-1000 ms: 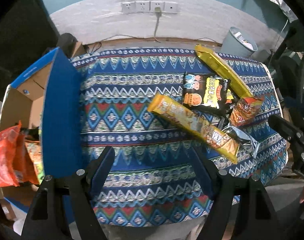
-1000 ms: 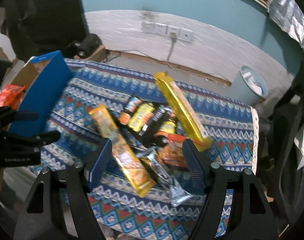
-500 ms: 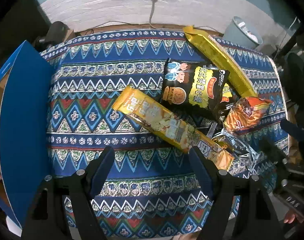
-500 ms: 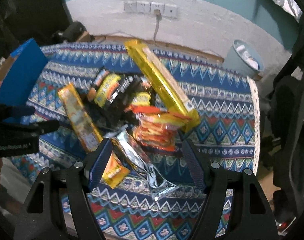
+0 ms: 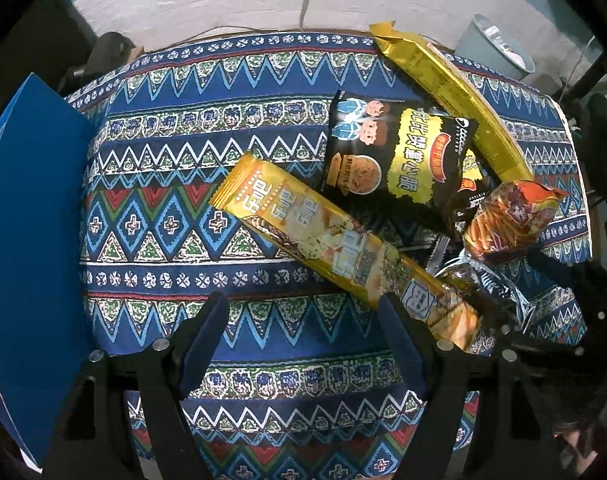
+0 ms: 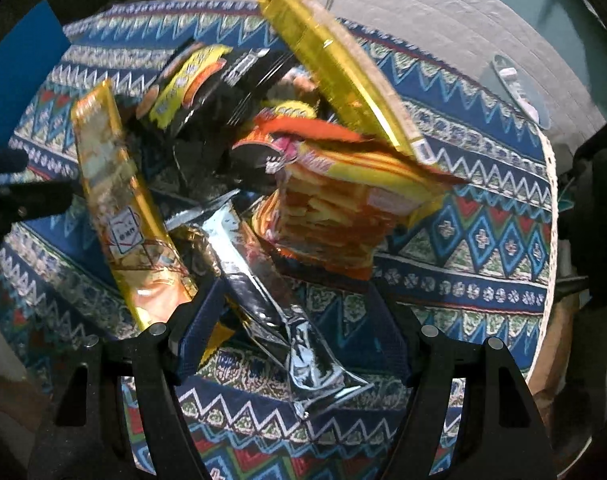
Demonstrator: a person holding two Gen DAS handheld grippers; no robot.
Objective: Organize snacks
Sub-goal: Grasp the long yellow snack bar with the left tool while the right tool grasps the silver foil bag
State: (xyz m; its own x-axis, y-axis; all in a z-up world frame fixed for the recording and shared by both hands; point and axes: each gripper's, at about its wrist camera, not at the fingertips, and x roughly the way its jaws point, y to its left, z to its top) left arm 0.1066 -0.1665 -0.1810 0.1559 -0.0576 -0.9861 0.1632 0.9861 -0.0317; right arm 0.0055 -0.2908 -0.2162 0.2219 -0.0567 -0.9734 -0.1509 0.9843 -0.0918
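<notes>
Both tools gape empty: the right tool straddles the silver packet, probably to grasp it. The left tool waits beside the long yellow packet.

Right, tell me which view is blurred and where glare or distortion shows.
Left wrist view: sharp, print on the black snack bag readable; fisheye bends the patterned tablecloth edges and darkens the corners. Right wrist view: motion-smeared, worst on the orange chip bag and far cloth; glare streaks the silver wrapper between the open jaws.
</notes>
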